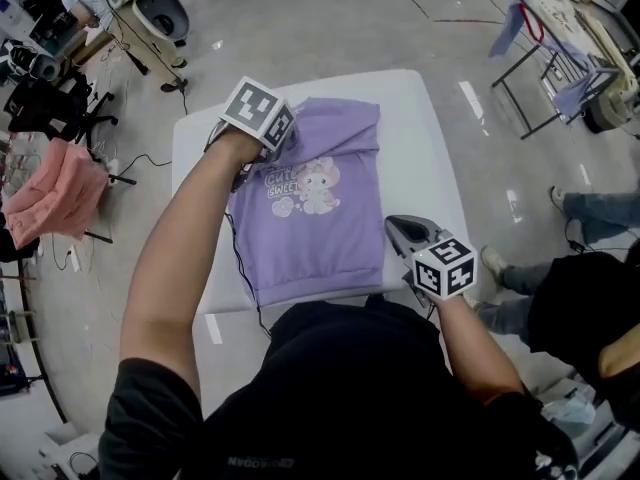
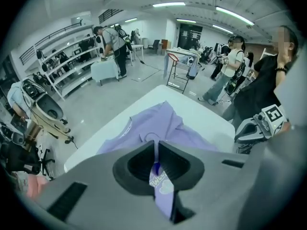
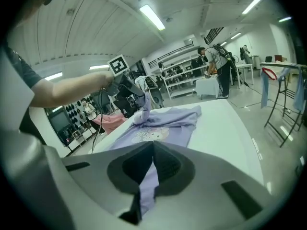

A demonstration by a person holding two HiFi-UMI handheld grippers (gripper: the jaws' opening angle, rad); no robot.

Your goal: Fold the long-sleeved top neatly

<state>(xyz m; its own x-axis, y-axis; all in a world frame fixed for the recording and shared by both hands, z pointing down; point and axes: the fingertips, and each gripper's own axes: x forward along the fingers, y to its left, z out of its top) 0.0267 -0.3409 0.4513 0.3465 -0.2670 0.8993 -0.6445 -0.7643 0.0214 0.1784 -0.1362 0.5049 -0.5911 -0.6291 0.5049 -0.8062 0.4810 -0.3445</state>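
Gripping purple top point(image 1: 310, 228), left hand-held gripper point(image 2: 155, 150) at far side, right hand-held gripper point(image 3: 152, 146) at hem

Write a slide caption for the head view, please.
The left gripper and the right gripper each pinch a lilac cartoon-print top on a white table.

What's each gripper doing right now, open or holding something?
Left gripper: closed on a pinch of the purple long-sleeved top.
Right gripper: closed on the same top, at its near right corner.
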